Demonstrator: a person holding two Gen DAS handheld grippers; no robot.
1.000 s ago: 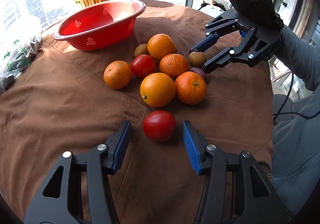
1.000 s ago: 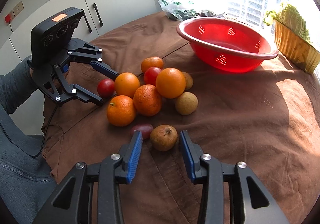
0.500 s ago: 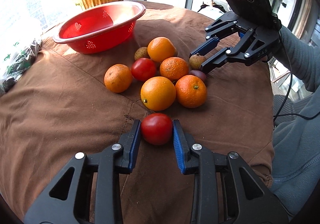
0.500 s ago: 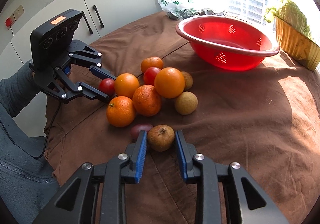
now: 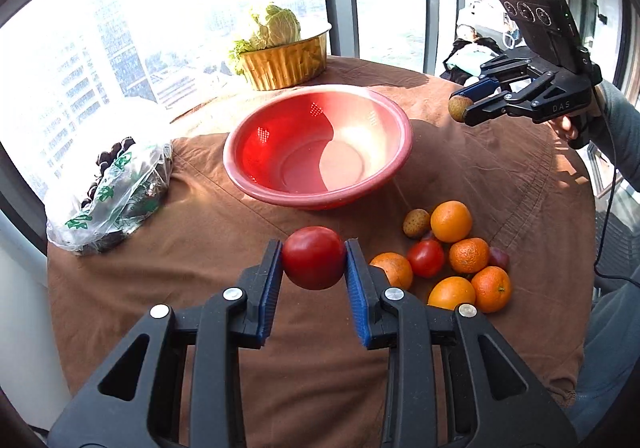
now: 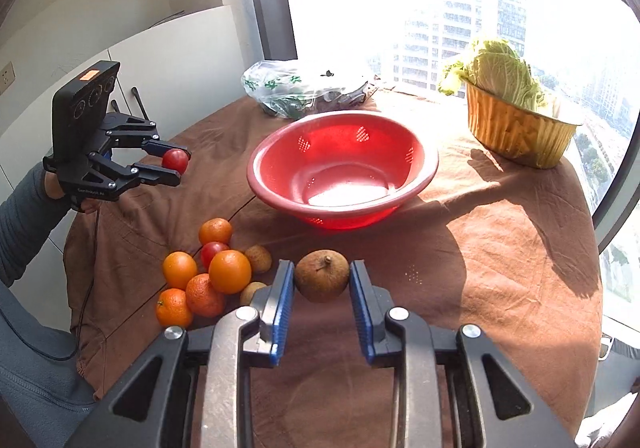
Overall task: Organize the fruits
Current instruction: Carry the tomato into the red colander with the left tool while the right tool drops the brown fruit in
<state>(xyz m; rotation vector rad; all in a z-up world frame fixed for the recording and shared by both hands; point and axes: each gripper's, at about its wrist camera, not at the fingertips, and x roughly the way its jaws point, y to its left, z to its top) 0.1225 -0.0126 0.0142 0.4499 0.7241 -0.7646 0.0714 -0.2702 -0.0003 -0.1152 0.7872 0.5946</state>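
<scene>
Near the red colander (image 5: 394,152), left hand-held gripper (image 5: 314,260) clamps a tomato (image 5: 314,257), right hand-held gripper (image 6: 322,278) a brown fruit (image 6: 322,275); simultaneous drops risk collision, bruising.

Round table covered in matt brown cloth (image 5: 160,288), creased, with stitched seams. Glossy red plastic colander bowl (image 5: 394,152) with perforated patches. Smooth shiny red tomato (image 5: 314,258) between ribbed blue rubbery pads (image 5: 272,288) on matt black plastic left gripper (image 5: 314,268) with silver metal bolts. Dull rough brown pear-like fruit (image 6: 322,276). Dimpled glossy oranges (image 5: 451,221). Crinkled clear plastic bag (image 5: 116,192). Ribbed shiny gold foil-like tub (image 6: 516,132).
</scene>
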